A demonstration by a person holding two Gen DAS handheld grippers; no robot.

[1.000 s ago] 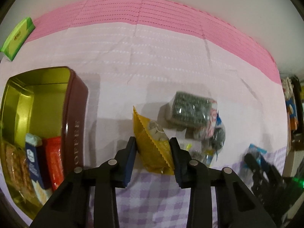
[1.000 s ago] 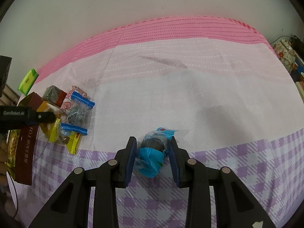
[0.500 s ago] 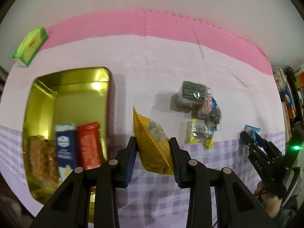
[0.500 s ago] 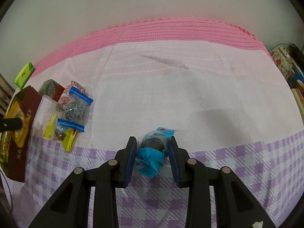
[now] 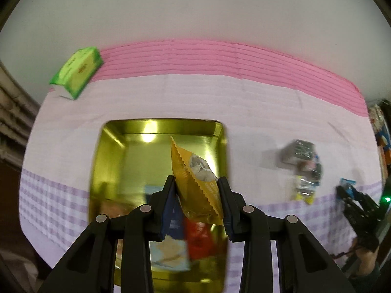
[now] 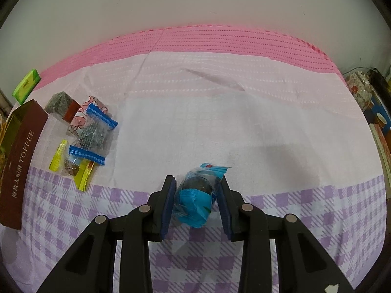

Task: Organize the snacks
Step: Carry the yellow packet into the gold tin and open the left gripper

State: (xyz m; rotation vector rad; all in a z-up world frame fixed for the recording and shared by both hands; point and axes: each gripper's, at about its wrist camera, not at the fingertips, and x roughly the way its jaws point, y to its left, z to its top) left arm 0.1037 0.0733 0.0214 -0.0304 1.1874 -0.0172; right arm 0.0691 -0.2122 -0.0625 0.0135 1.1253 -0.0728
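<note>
My left gripper [image 5: 196, 190] is shut on a yellow snack packet [image 5: 195, 178] and holds it above the open gold tin [image 5: 110, 151]. The tin holds a blue pack [image 5: 174, 222], a red pack [image 5: 199, 239] and biscuits. My right gripper [image 6: 195, 194] is shut on a blue-wrapped dark snack [image 6: 199, 195] over the purple checked cloth. The tin's brown TOFFEE side [image 6: 20, 161] shows at the far left of the right wrist view. A pile of loose snacks [image 6: 83, 131] lies just right of the tin; it also shows in the left wrist view [image 5: 303, 166].
A green box [image 5: 77, 72] lies at the back left on the pink stripe, also in the right wrist view [image 6: 26, 86]. Cluttered items [image 6: 366, 92] stand off the table's right edge. The white wall rises behind the table.
My left gripper has lifted and carried the yellow packet left, from beside the tin to above its open inside. The right gripper has stayed in place on the blue snack.
</note>
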